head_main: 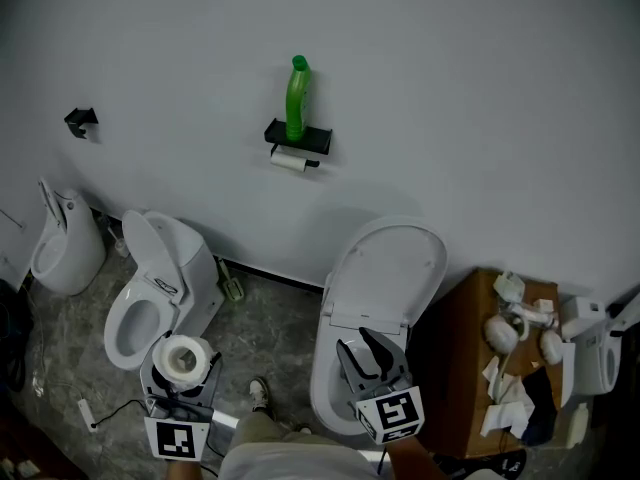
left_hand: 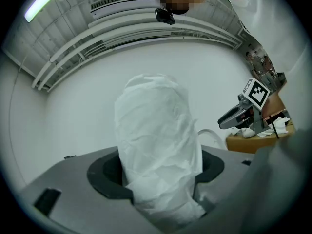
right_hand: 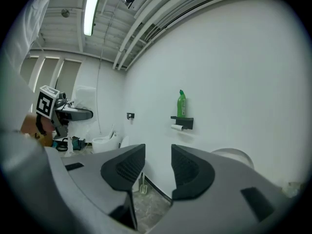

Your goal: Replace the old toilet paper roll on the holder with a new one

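A full white toilet paper roll [left_hand: 156, 145] stands upright between the pads of my left gripper [left_hand: 156, 172], which is shut on it. In the head view the roll [head_main: 183, 358] sits low at the left, over the left gripper [head_main: 180, 373]. On the far wall hangs a black holder [head_main: 297, 138] with a thin, nearly used-up old roll [head_main: 289, 162] under it and a green bottle [head_main: 297, 98] on top. My right gripper [right_hand: 158, 157] is open with nothing between its pads. It points toward the holder [right_hand: 183, 122] from well back.
Below the holder stand two white toilets, one at the left [head_main: 160, 288] and one with its lid up [head_main: 385, 278] just ahead of the right gripper [head_main: 365, 353]. A urinal [head_main: 65, 248] is at far left. A cluttered wooden cabinet [head_main: 465, 368] is at the right.
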